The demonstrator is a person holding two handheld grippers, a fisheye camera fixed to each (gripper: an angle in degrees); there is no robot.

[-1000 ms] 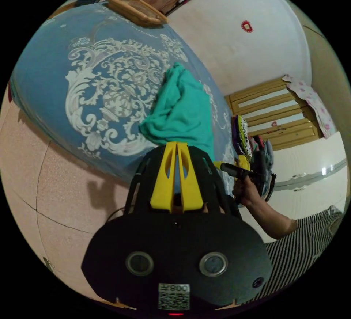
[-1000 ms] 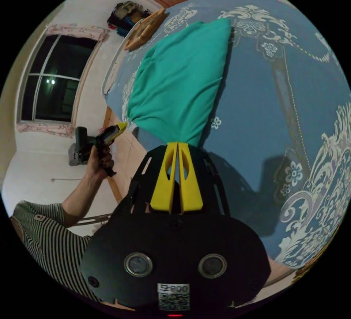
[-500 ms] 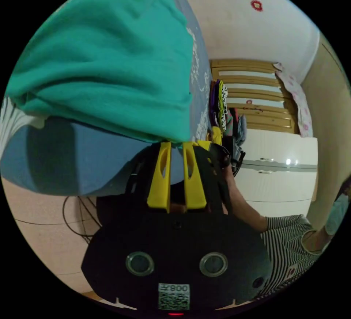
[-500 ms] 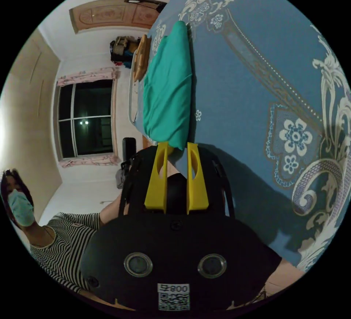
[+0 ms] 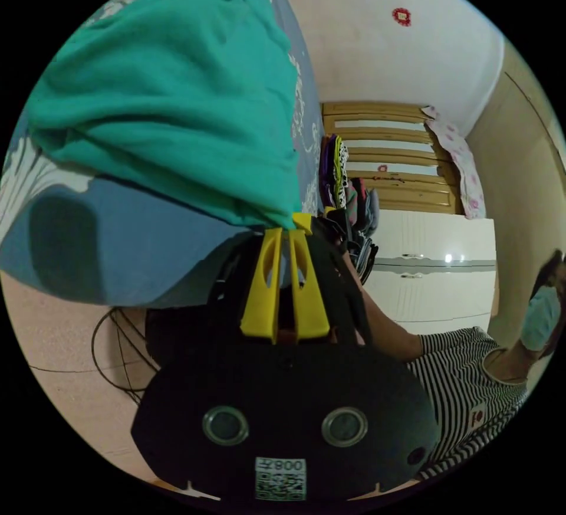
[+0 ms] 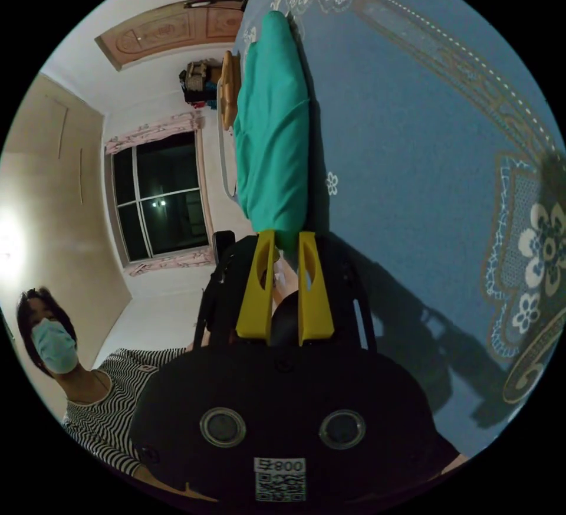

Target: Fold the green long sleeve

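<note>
The green long sleeve [image 5: 171, 102] lies as a folded bundle on the blue patterned bedspread [image 6: 413, 155], close to the bed's edge. My left gripper [image 5: 285, 232] is at the bundle's near corner, its yellow jaws almost together on the fabric's tip. In the right gripper view the green long sleeve [image 6: 272, 143] stretches away as a narrow strip. My right gripper [image 6: 286, 234] is open, with the strip's near end between its jaw tips. A yellow tip of the right gripper [image 5: 303, 221] shows beside the left jaws.
A pile of folded clothes [image 5: 348, 196] sits further along the bed, near a slatted wooden headboard [image 5: 389, 155]. A wooden tray [image 6: 229, 90] lies beyond the garment. The person in a striped shirt [image 5: 466, 373] stands beside the bed, on a tiled floor [image 5: 65, 350] with a cable.
Both grippers came in from above the bed to the garment's near edge. Their jaws, shut and empty a second ago, opened; the left ones have since closed on the fabric.
</note>
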